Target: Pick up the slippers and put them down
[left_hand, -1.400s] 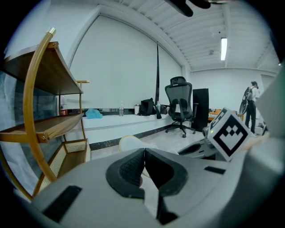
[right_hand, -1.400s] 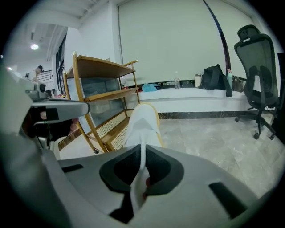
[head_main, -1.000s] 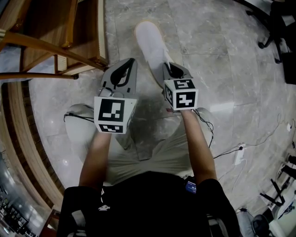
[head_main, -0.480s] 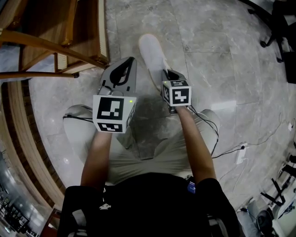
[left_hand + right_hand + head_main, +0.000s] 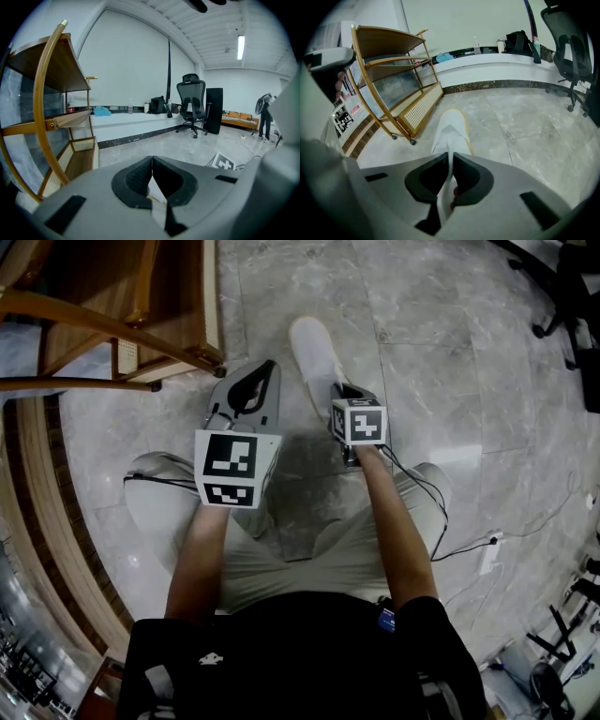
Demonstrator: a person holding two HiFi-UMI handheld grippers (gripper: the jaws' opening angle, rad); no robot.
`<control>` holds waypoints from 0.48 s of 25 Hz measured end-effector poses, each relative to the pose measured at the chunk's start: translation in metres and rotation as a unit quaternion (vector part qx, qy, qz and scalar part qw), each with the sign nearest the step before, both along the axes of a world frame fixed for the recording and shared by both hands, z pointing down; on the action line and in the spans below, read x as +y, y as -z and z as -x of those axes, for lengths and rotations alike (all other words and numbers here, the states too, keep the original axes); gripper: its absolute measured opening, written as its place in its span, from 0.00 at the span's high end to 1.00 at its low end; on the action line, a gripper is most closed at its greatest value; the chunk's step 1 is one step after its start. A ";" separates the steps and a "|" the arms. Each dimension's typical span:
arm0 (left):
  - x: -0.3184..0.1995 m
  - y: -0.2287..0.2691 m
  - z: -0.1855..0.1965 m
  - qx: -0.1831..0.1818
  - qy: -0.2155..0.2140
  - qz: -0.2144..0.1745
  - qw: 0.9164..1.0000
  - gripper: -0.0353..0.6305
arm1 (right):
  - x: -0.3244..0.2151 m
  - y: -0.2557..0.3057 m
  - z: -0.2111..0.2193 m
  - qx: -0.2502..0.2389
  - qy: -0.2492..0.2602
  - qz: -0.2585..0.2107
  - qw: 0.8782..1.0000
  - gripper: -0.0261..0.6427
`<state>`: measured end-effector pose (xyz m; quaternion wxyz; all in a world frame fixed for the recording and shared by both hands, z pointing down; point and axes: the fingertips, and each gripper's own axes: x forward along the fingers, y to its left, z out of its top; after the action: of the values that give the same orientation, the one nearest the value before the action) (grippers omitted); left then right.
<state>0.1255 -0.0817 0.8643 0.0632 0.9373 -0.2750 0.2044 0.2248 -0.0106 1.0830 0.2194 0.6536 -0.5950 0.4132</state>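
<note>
A white slipper (image 5: pixel 314 352) points away from me over the marble floor, and my right gripper (image 5: pixel 345 390) is shut on its heel end. In the right gripper view the slipper (image 5: pixel 451 133) runs out from between the pads, and that gripper (image 5: pixel 451 157) is tilted steeply down. My left gripper (image 5: pixel 251 381) is beside it at the left, pointing more level. In the left gripper view its jaw tips (image 5: pixel 152 161) meet. A pale sliver shows in the gap below them, and I cannot tell what it is. No second slipper is visible.
A wooden rack with a cane bottom shelf (image 5: pixel 141 306) stands at the upper left, close to the left gripper, on small castors (image 5: pixel 412 141). Cables and a power strip (image 5: pixel 486 554) lie on the floor at the right. An office chair (image 5: pixel 192 105) stands farther off.
The right gripper has sunk toward the floor with the slipper, which now looks smaller and lower. The left gripper has dipped slightly. Both grips are unchanged.
</note>
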 end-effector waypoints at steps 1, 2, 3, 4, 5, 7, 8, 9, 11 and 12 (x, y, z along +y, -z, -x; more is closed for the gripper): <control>-0.001 -0.002 0.001 -0.002 0.002 0.002 1.000 0.94 | 0.001 -0.006 0.000 -0.004 -0.003 0.006 1.000 0.94; -0.001 -0.004 0.002 -0.004 0.003 0.005 1.000 0.94 | 0.002 -0.013 -0.001 -0.010 -0.007 0.011 1.000 0.94; -0.002 -0.007 0.003 -0.006 0.004 0.008 1.000 0.94 | 0.004 -0.019 -0.001 -0.015 -0.011 0.017 1.000 0.94; -0.002 -0.009 0.003 -0.008 0.005 0.011 1.000 0.94 | 0.006 -0.025 -0.002 -0.018 -0.013 0.023 0.999 0.94; -0.002 -0.011 0.004 -0.010 0.006 0.013 1.000 0.94 | 0.008 -0.031 -0.002 -0.020 -0.015 0.030 0.999 0.94; -0.002 -0.013 0.005 -0.014 0.007 0.014 1.000 0.94 | 0.012 -0.041 -0.002 -0.024 -0.018 0.041 0.999 0.94; -0.003 -0.014 0.005 -0.016 0.006 0.016 1.000 0.94 | 0.013 -0.046 -0.001 -0.026 -0.019 0.046 0.998 0.94; -0.004 -0.015 0.005 -0.017 0.006 0.017 1.000 0.94 | 0.014 -0.050 0.000 -0.027 -0.020 0.051 0.998 0.94; -0.004 -0.016 0.004 -0.017 0.003 0.019 1.000 0.94 | 0.017 -0.058 0.001 -0.030 -0.020 0.060 0.998 0.94; -0.004 -0.016 0.003 -0.017 0.002 0.020 1.000 0.94 | 0.019 -0.062 0.002 -0.031 -0.022 0.064 0.997 0.94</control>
<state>0.1221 -0.0853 0.8805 0.0780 0.9318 -0.2735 0.2255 0.2230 0.0083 1.1452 0.2329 0.6377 -0.5597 0.4753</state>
